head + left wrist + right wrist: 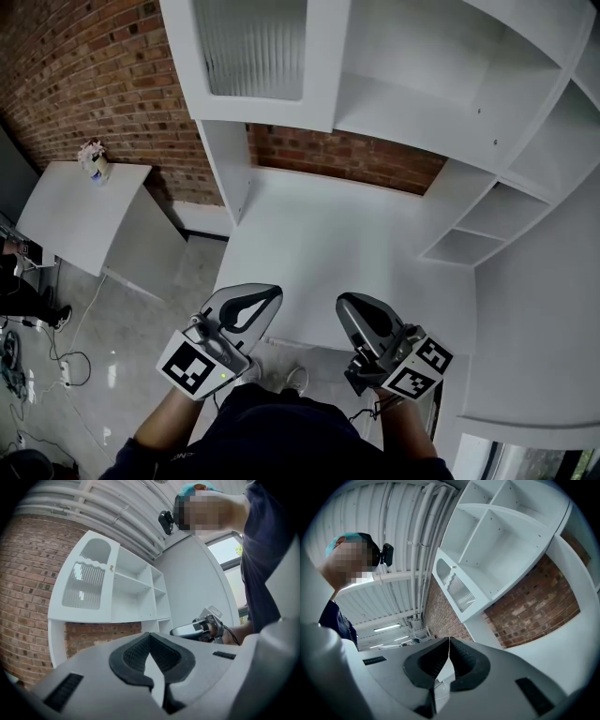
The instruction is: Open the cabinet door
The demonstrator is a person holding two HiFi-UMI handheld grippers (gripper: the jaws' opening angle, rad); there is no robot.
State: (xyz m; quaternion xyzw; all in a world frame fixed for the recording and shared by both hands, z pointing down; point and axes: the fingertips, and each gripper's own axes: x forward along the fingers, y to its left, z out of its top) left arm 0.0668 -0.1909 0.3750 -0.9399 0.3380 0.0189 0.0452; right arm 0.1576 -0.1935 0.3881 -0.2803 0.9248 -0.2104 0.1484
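1. The left claw point(150, 637) has its pads together with nothing between them, and the right claw point(448, 641) is the same. If either reaches the door like this, it will probably bump the front instead of taking hold.
2. Both claws hang at the near edge of the white counter point(328, 244), well apart from the cabinet. The reach goes across the whole counter, so aim may wander on the way.
3. The cabinet door point(251, 47) sits closed at the far left of the shelf unit point(422, 103), above the counter. Its ribbed glass panel point(84, 585) looks fragile, and a hard tip striking it could crack it.
4. The small knob point(111, 567) sits on the door's right edge, beside the open shelves. It offers little to grip, so a shallow pinch may slip off on the pull.
5. The door likely swings out towards the left, so a left claw waiting in that arc could get hit.
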